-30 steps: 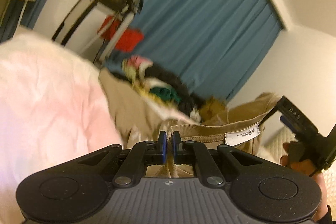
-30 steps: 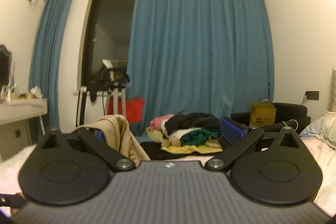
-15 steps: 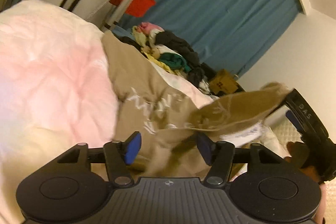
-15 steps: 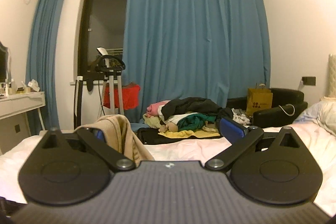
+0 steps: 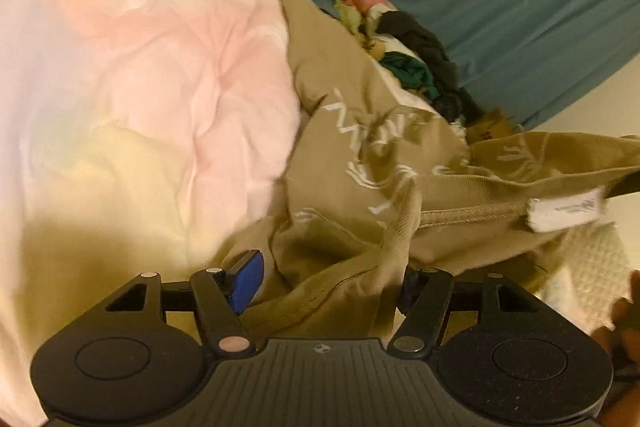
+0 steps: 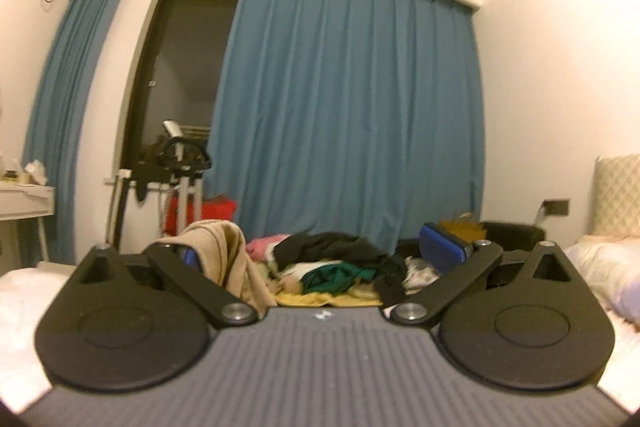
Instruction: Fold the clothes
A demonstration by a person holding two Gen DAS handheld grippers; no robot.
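Tan shirt [image 5: 360, 131] only drapes our spread right gripper [image 6: 320, 255]; it may slide off. Left gripper [image 5: 328, 283] is spread too, so we lose the collar.

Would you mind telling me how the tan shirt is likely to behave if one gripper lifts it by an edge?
The tan shirt is probably floppy: it lies crumpled in folds on the pink duvet. It will likely sag and drape, as a fold already hangs over a finger of the right gripper. It seems light.

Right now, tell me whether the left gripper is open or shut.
Open. The left gripper has its blue pads spread wide, with the tan shirt lying loose between them.
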